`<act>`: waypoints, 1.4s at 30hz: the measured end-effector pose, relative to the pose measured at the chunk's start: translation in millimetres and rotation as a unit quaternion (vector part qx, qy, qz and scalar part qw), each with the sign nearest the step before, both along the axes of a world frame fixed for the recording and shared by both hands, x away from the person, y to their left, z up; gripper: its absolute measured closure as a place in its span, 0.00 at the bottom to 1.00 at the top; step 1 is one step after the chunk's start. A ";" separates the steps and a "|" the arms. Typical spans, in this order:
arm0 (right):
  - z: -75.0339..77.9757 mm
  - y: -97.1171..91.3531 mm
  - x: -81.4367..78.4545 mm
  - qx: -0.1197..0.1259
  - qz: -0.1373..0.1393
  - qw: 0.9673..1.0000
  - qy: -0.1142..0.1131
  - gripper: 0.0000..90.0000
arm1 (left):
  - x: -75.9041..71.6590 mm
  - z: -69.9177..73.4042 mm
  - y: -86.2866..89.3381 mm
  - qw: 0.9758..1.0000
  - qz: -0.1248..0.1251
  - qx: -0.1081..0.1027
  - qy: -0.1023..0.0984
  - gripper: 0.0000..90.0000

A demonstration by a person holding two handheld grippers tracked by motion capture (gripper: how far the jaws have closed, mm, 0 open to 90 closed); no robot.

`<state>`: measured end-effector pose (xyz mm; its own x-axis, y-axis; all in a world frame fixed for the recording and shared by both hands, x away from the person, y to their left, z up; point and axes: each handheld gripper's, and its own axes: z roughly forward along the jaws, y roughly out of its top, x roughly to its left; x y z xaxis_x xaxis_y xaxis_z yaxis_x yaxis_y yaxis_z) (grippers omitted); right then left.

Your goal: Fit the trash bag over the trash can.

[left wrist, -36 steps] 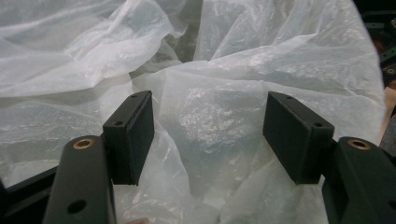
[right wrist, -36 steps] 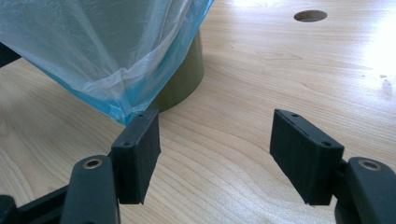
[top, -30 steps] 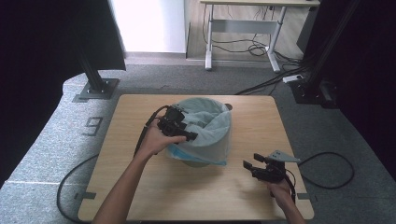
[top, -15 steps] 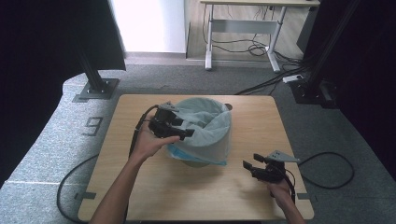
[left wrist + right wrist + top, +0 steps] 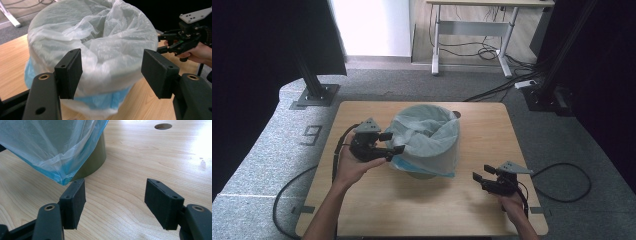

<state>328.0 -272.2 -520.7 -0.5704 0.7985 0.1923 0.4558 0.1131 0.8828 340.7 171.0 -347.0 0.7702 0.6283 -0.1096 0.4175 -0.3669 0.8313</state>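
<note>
Left gripper and right gripper both jaws released; pinch bag liner film only, steady bin on tabletop

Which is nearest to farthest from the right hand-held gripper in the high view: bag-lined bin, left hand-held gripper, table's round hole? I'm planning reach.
1. Bag-lined bin, just left of the right hand-held gripper.
2. Table's round hole, beyond the bin.
3. Left hand-held gripper, at the bin's far left side.
</note>
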 end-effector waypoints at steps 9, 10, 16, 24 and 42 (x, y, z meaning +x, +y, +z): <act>-2.1 -0.8 0.4 -0.005 -0.006 1.000 0.001 0.36 | -25.9 -26.0 38.1 0.999 0.014 -0.039 0.007 0.37; -2.5 -0.8 0.6 -0.006 -0.006 1.000 0.002 0.36 | -28.1 -29.4 41.7 0.999 0.019 -0.038 0.008 0.37; -3.4 -0.9 0.9 -0.011 -0.007 1.000 0.003 0.36 | -39.6 -46.1 58.0 0.999 0.042 -0.026 0.006 0.37; -5.4 1.5 1.3 -0.017 -0.006 1.000 0.005 0.36 | -47.7 -75.1 79.7 0.997 0.067 -0.027 0.023 0.37; -6.7 1.3 1.3 -0.023 -0.006 1.000 0.009 0.35 | -42.7 -103.9 89.8 0.995 0.090 -0.025 0.041 0.38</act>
<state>329.3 -270.9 -527.3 -0.5573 0.8136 0.1658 0.4735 0.1473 0.8684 297.9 260.8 -450.8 0.6328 0.7475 -0.2020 0.5394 -0.2384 0.8076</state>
